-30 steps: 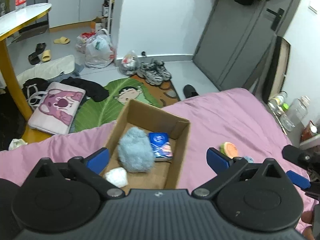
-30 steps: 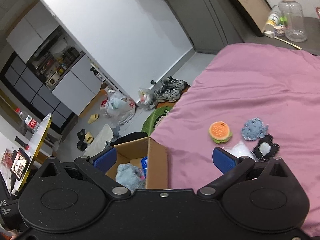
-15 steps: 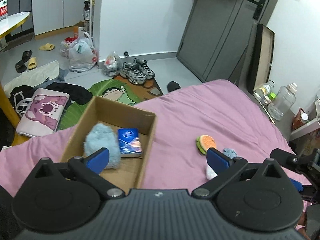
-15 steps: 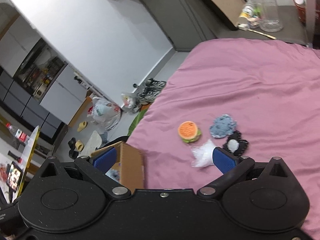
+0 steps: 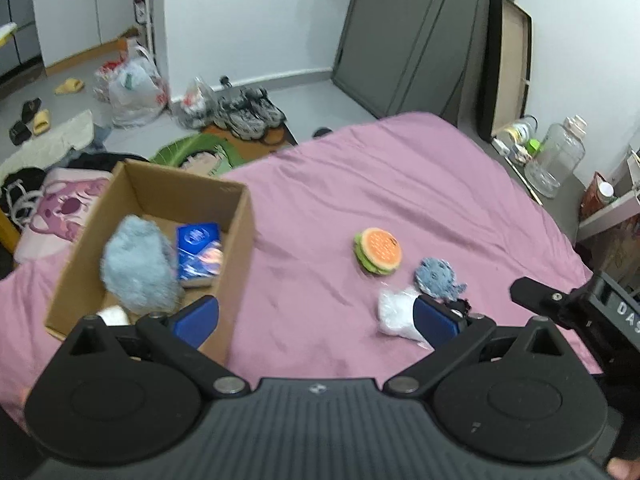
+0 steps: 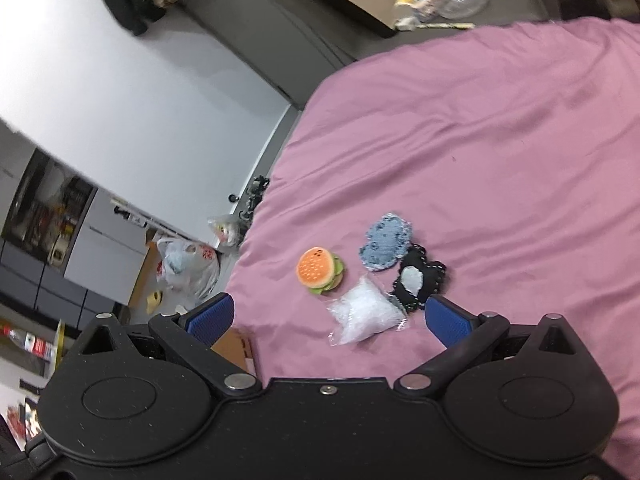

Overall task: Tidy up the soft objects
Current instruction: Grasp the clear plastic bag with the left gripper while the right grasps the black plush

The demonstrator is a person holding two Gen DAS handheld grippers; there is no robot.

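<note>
A cardboard box (image 5: 236, 240) sits on the pink bed at the left, holding a fluffy blue plush (image 5: 138, 266), a blue packet (image 5: 199, 250) and a small white item (image 5: 114, 315). To its right lie a burger plush (image 5: 378, 250), a blue knitted plush (image 5: 436, 276) and a clear white bag (image 5: 396, 312). In the right wrist view the burger (image 6: 320, 270), blue plush (image 6: 386, 246), a black-and-white plush (image 6: 418, 282) and the bag (image 6: 366, 314) lie just ahead. My left gripper (image 5: 316, 316) is open and empty. My right gripper (image 6: 328, 318) is open and empty above the bag.
The pink bedsheet (image 5: 400, 184) extends far and right. Beyond the bed's foot the floor holds shoes (image 5: 248, 112), plastic bags (image 5: 134, 88) and a pink cushion (image 5: 60, 208). A nightstand with a clear jug (image 5: 556, 156) stands at the right.
Both grippers have swung right, away from the box and toward the loose plush items. The right gripper has come closer to the bag; the box has almost left its view.
</note>
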